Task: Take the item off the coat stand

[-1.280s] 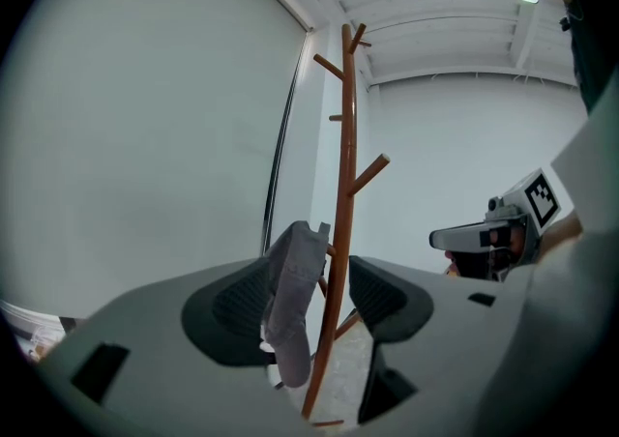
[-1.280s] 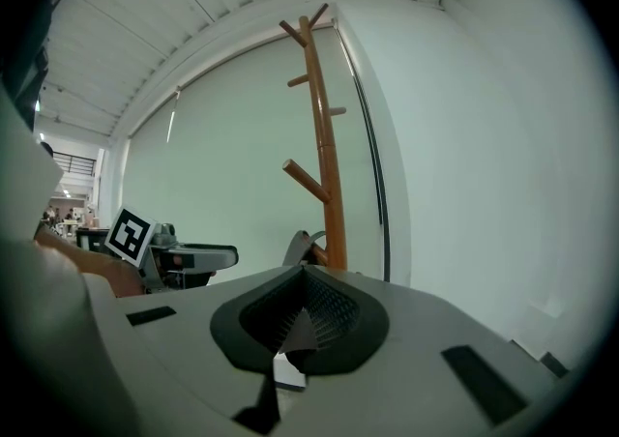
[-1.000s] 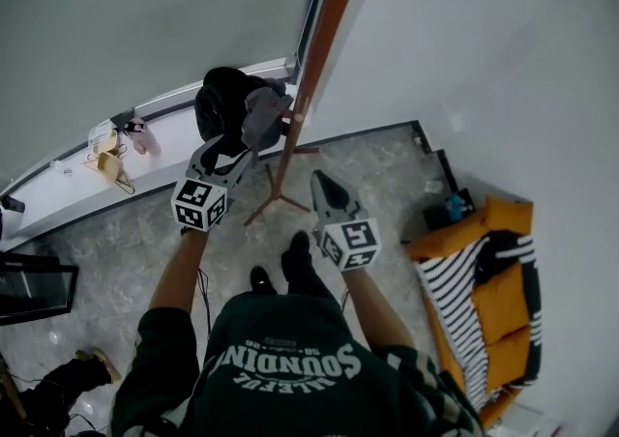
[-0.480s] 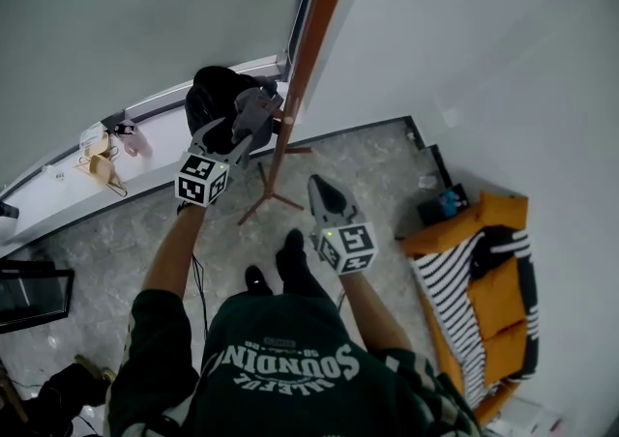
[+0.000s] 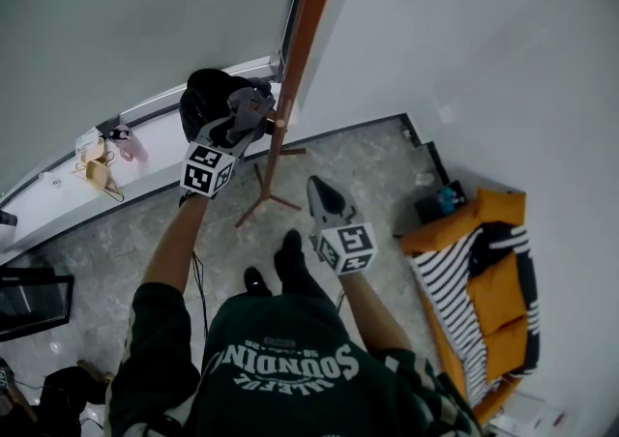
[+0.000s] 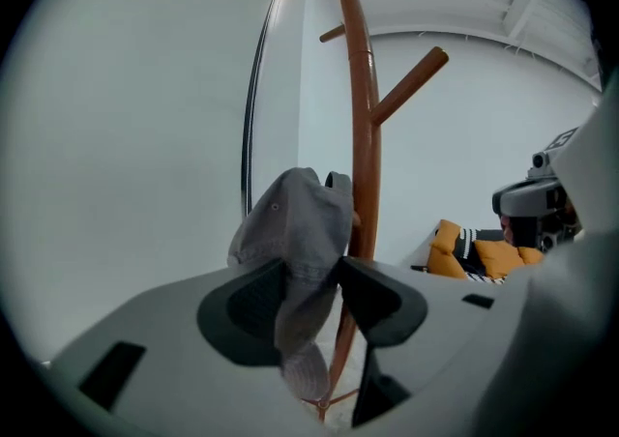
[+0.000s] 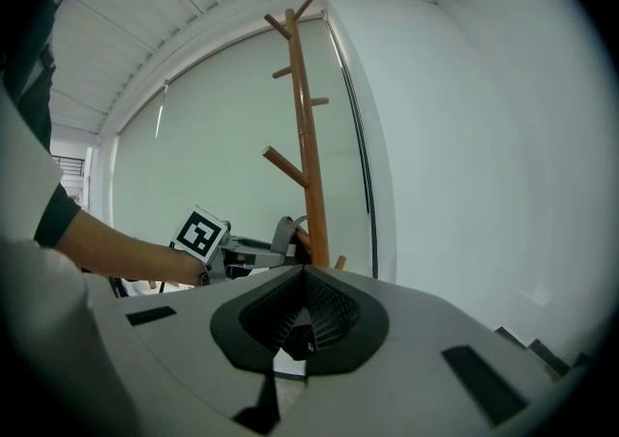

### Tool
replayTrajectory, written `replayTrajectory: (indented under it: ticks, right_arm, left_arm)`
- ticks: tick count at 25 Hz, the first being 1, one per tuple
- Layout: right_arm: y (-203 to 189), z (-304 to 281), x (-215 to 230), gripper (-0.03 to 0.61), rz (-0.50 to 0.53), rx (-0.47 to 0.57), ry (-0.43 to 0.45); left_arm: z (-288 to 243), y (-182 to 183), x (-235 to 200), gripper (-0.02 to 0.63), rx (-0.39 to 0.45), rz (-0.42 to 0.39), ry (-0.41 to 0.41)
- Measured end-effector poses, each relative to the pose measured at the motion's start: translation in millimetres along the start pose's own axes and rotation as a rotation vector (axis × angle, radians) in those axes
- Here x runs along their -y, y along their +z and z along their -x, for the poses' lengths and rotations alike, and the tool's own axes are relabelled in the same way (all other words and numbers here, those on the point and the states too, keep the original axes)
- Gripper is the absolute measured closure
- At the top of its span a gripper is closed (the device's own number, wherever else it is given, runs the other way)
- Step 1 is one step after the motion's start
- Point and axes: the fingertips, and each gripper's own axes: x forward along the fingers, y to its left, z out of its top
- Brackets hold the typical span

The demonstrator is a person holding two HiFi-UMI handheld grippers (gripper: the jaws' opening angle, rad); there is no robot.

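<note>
1. The left gripper (image 6: 311, 276) is closing its jaws around a grey cap (image 6: 295, 222). The cloth hangs down between the two pads, and they have not visibly clamped it.
2. The right gripper (image 7: 303, 314) has its jaws together with nothing between them. It is held low, near the person's body and away from the stand.
3. The cap hangs on the coat stand (image 6: 362, 135), up against the brown wooden pole. Bare pegs slant upward higher on the pole.
4. In the head view, the stand's legs (image 5: 266, 198) rest on a grey, marble-patterned floor (image 5: 368, 174), close to the corner of the room.
5. A large pale window (image 5: 126, 19) fills the wall behind the stand. Below it runs a long white ledge (image 5: 155, 145).
6. A dark bundle (image 5: 203, 97) sits on the ledge just behind the cap. A few small objects (image 5: 97, 160), too small to identify, lie further along to the left.
7. A plain white wall (image 5: 464, 39) is on the right, with an orange seat (image 5: 498, 280) against its foot. A black-and-white striped cloth (image 5: 455, 285) is draped over the seat.
</note>
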Motion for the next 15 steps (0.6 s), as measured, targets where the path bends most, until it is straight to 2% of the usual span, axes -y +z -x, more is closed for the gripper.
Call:
replayTrajectory:
  ticks: [2, 5, 15]
  right_arm:
    - [1, 0, 0, 0.578, 0.0, 0.001, 0.001]
    - [0, 1, 3, 0.578, -0.006, -0.001, -0.003]
    - [2, 1, 2, 0.578, -0.003, -0.003, -0.002]
  left_arm:
    - [-1, 0, 2, 0.482, -0.007, -0.005, -0.011]
    - [1, 1, 2, 0.555, -0.004, -0.011, -0.003]
    - [9, 8, -2, 0.577, 0.016, -0.024, 0.016]
